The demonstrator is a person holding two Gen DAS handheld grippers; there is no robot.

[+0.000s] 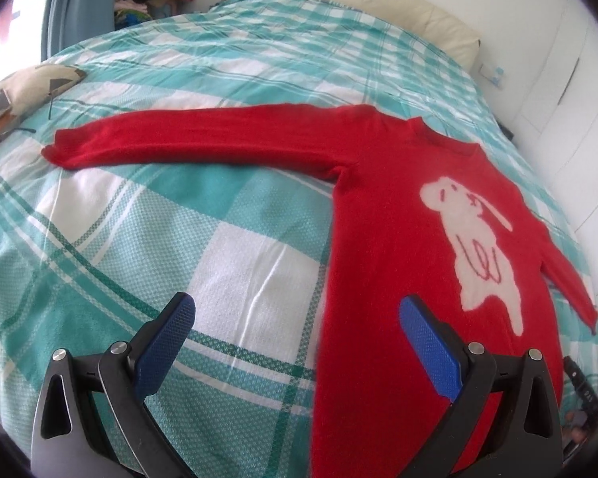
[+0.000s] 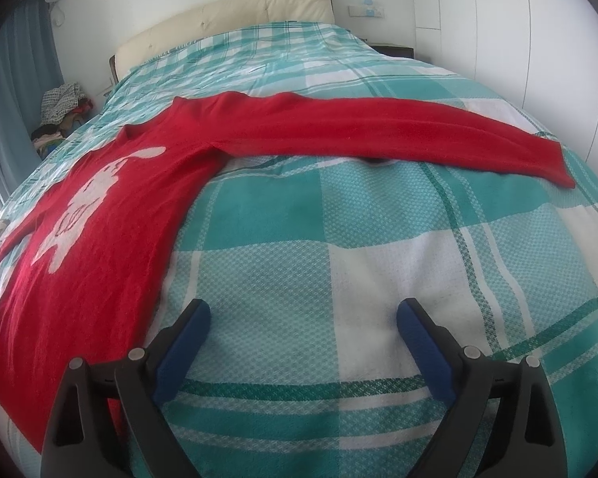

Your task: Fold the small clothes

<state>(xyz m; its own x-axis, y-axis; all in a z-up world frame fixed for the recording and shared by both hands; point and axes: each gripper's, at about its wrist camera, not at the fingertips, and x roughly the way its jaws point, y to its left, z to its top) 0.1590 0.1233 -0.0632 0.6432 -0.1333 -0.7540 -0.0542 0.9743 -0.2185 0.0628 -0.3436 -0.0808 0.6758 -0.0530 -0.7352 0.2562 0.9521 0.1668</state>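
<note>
The red sweater lies flat on the plaid bedspread, sleeves spread. The left gripper and right gripper gape wide, empty. A pinch could snag the bedspread too.

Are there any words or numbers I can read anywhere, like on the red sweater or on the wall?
None can be read.
Red sweater: only a white animal picture with red squiggle stitching, no letters.
Wall plate with blue stickers: too small and blurred to read.
Dark object at the left view's edge: pale marks, too blurred to read.
</note>
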